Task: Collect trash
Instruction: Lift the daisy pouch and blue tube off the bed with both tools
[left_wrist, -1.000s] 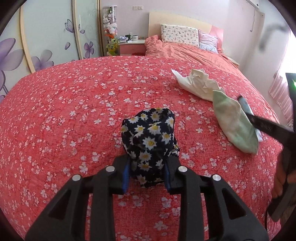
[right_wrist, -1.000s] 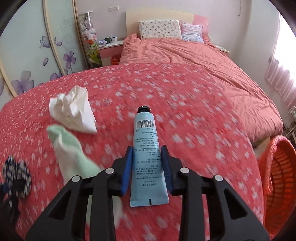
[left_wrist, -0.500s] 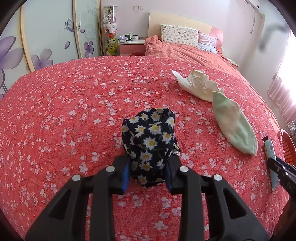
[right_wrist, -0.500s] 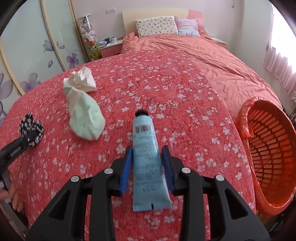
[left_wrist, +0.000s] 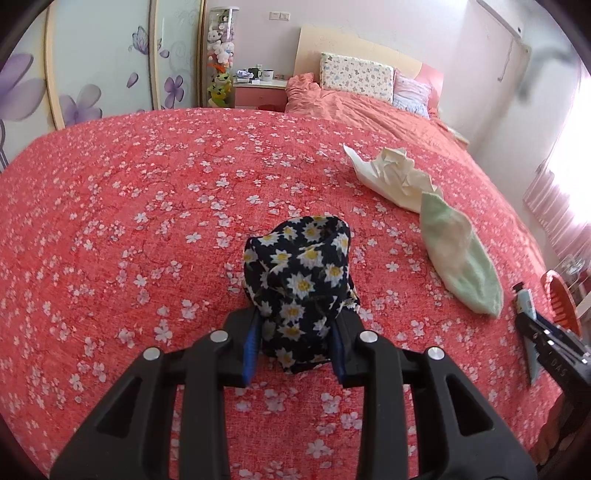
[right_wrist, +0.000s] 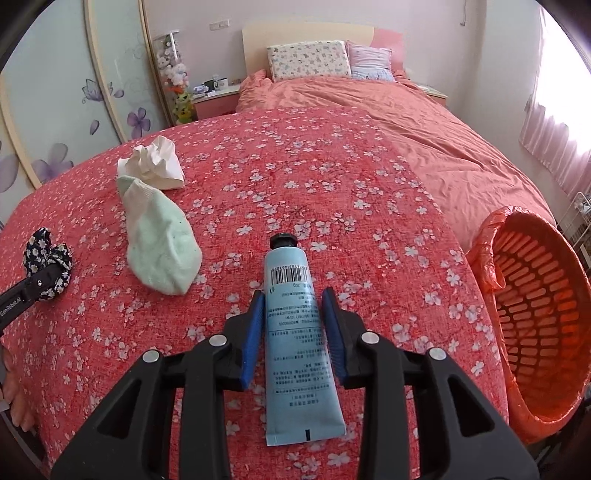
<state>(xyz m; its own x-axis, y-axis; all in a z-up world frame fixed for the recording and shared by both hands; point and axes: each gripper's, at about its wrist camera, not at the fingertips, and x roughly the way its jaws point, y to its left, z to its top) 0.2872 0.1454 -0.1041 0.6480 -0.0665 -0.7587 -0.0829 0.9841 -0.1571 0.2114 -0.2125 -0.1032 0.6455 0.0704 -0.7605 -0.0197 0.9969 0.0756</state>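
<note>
My left gripper (left_wrist: 295, 345) is shut on a dark daisy-print cloth (left_wrist: 301, 280) resting on the red floral bedspread (left_wrist: 147, 206); the cloth also shows in the right wrist view (right_wrist: 46, 258). My right gripper (right_wrist: 293, 332) has its blue pads slightly apart around a light blue tube (right_wrist: 297, 332) with a black cap, which lies on the bedspread near its right edge. The tube also shows in the left wrist view (left_wrist: 524, 299). A crumpled white tissue (right_wrist: 153, 162) and a pale green sock (right_wrist: 160, 232) lie between the two grippers.
An orange mesh basket (right_wrist: 535, 314) lined with an orange bag stands beside the bed at the right, below the bedspread level. Pillows (right_wrist: 308, 61) and a nightstand (right_wrist: 214, 96) are at the far end. Wardrobe doors (right_wrist: 55, 110) stand at the left.
My right gripper carried the tube right and down onto the bedspread near the basket, and its jaws have opened a little. The left gripper and cloth have not moved.
</note>
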